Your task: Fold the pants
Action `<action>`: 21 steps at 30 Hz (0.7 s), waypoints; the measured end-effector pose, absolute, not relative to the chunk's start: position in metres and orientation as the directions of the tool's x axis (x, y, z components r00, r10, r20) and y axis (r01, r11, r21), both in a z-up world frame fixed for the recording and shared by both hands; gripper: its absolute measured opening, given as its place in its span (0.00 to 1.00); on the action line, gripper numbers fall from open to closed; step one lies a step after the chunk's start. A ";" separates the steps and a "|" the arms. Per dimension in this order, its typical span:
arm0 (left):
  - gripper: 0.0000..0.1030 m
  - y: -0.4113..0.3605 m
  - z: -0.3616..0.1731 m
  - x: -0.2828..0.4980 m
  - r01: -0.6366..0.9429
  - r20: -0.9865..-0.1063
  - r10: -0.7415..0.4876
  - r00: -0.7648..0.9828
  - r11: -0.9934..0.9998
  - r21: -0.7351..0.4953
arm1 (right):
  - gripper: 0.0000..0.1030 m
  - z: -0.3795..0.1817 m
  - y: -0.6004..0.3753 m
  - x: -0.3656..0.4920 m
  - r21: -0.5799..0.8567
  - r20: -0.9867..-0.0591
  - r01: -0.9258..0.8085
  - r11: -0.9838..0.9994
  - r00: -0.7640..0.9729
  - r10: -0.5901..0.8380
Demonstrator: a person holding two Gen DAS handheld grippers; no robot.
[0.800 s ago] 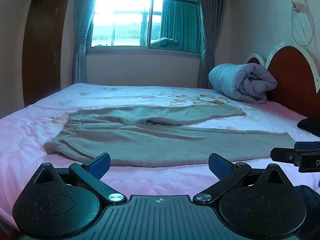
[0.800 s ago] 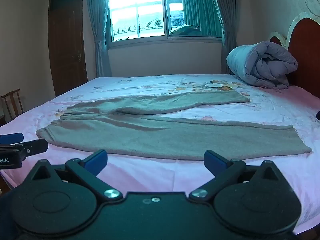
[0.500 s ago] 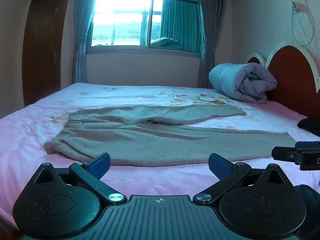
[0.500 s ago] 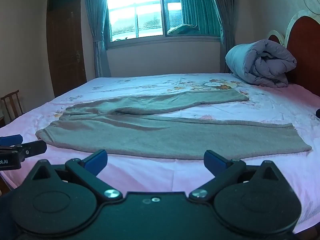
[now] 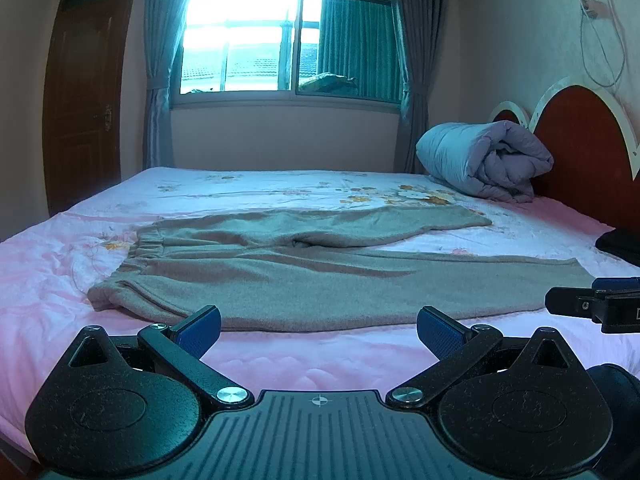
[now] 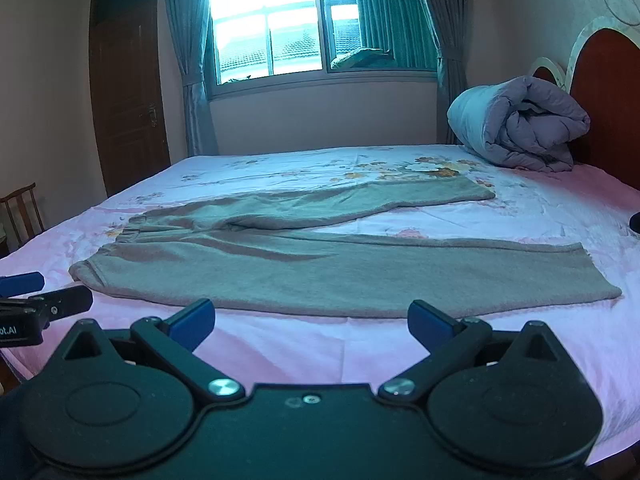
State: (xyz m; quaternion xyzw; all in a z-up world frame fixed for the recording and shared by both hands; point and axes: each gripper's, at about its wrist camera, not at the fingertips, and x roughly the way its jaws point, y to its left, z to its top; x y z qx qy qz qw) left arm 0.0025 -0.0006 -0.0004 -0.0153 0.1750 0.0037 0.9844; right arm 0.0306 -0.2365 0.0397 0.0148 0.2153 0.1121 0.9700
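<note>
We have the pants (image 5: 320, 280) lying flat and unfolded on the pink sheet of the bed (image 5: 320, 356), waistband to the left, the two legs running right and splayed apart, the near leg along the bed's front edge and the far leg angled toward the rolled quilt (image 5: 484, 160) by the headboard. Left gripper (image 5: 319, 328) sits in front of the waist end with jaws spread as wide as they go and nothing between the blue pads; right gripper (image 6: 311, 322) faces the near leg, likewise fully spread and empty. Neither touches the cloth. Our reading: fabric looks like thick fleecy knit, soft and limp, light enough for one pinch but prone to sag and drag on the sheet, not slippery. It should hold a crease poorly, so each fold will want smoothing. Suggested holds: left takes the near corner of the gathered waistband (image 5: 140, 252), where the elastic gives bulk to bite on; right takes the near leg's hem corner (image 6: 600, 292). Carrying both over onto the far leg looks like the first fold, none yet made.
</note>
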 end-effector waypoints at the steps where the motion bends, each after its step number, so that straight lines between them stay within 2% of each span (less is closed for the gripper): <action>1: 1.00 -0.001 0.000 0.002 -0.013 -0.345 0.002 0.939 0.999 -0.029 | 0.94 0.039 -0.237 0.031 0.078 -0.415 -0.209 0.975 0.882 0.223; 21: 1.00 -0.001 -0.001 0.003 -0.013 -0.345 0.002 0.939 0.999 -0.029 | 0.94 0.039 -0.239 0.032 0.080 -0.416 -0.205 0.975 0.882 0.220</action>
